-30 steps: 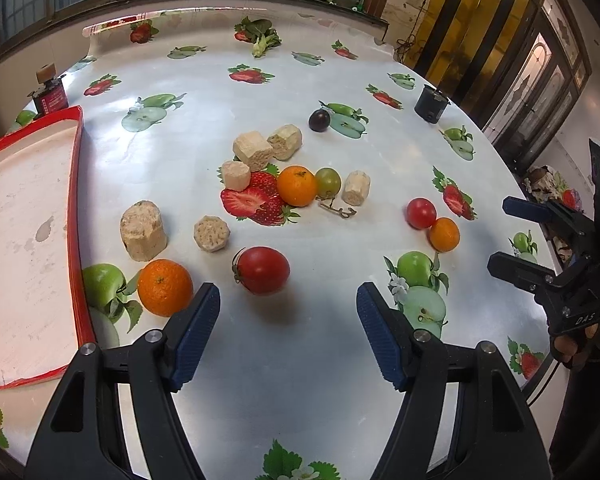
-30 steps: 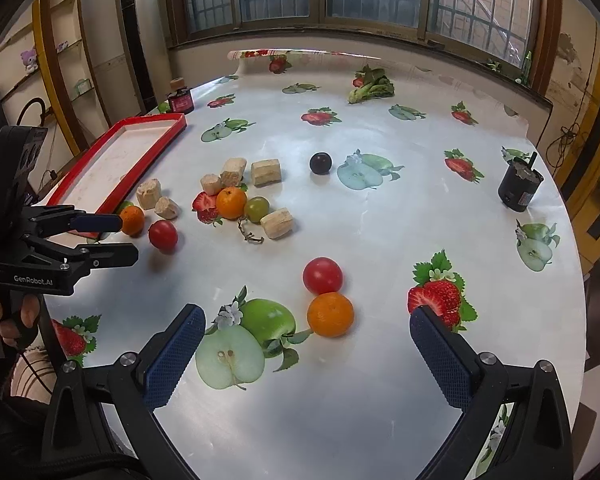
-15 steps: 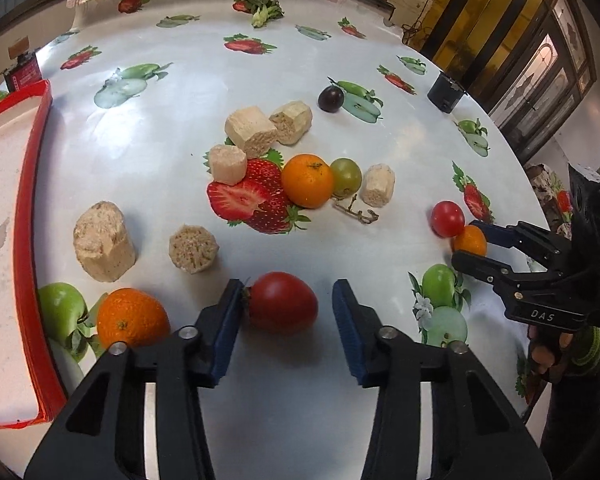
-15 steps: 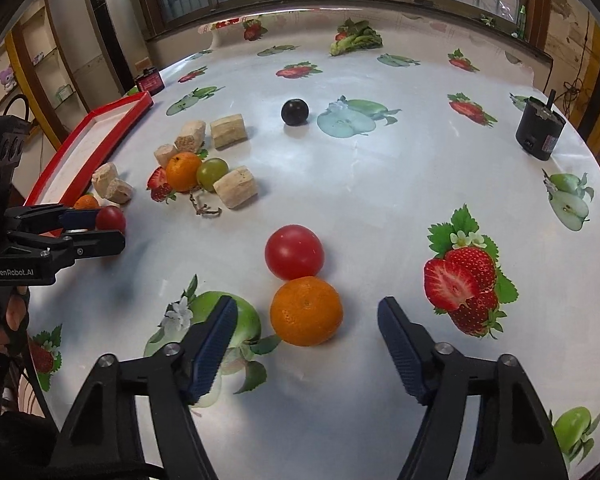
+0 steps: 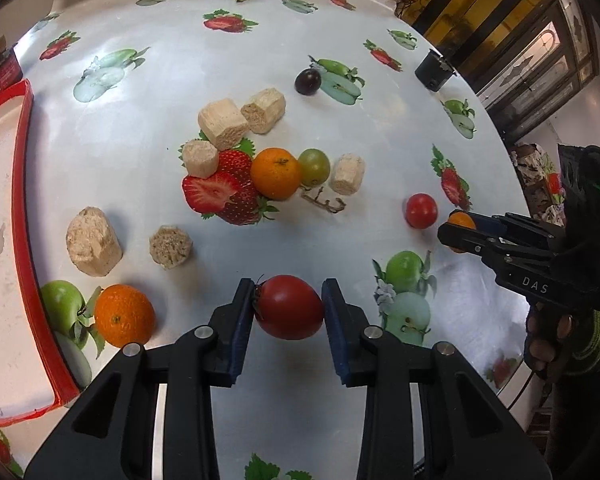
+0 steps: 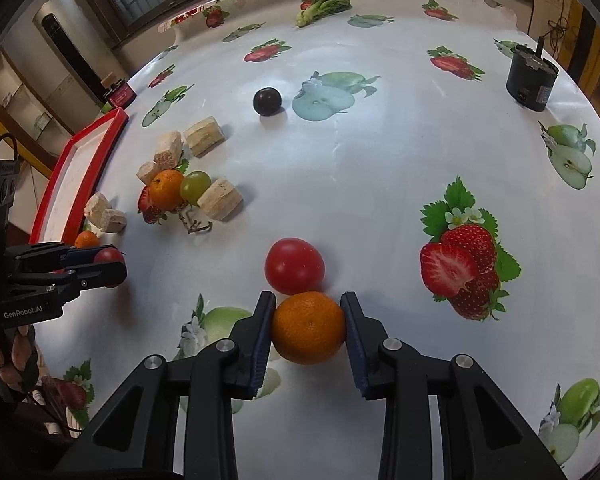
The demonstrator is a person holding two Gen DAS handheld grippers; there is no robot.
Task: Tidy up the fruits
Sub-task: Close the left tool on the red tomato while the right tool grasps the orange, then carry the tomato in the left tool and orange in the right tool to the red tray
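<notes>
Left wrist view first, scanning left to right. Red tray (image 5: 22, 184) along the left edge, then an orange (image 5: 124, 315) just beside its rim, beige chunks (image 5: 93, 247) further in. Left hand-held gripper (image 5: 288, 307) narrowed around a tomato (image 5: 289, 307), both blue pads (image 5: 242, 322) pressed against its sides, fruit low over the surface (image 5: 340, 128); whether lifted or resting, hard to tell. Risk here, as a judgement: smooth, soft skin gripped near the pad tips, so likely to squirt forward or bruise if squeezed harder, and prone to roll away if released short of the tray. Loose orange lying on the way to the tray, easy to knock during a swing left.

Right wrist view, again left to right. Second tomato (image 6: 294, 266) sitting on the surface directly ahead, touching or nearly touching the held fruit. Right hand-held gripper (image 6: 308, 328) closed down on another orange (image 6: 308, 327), pads (image 6: 262, 338) tight on both flanks. Risk, as a judgement: any forward push or tilted lift probably nudging the neighbouring tomato and sending it rolling across the slick cloth toward the edge. Round peel held only at mid-pad, so possibly slipping out on a quick turn. Both grippers working close together, some chance of crossing paths toward the tray.
</notes>
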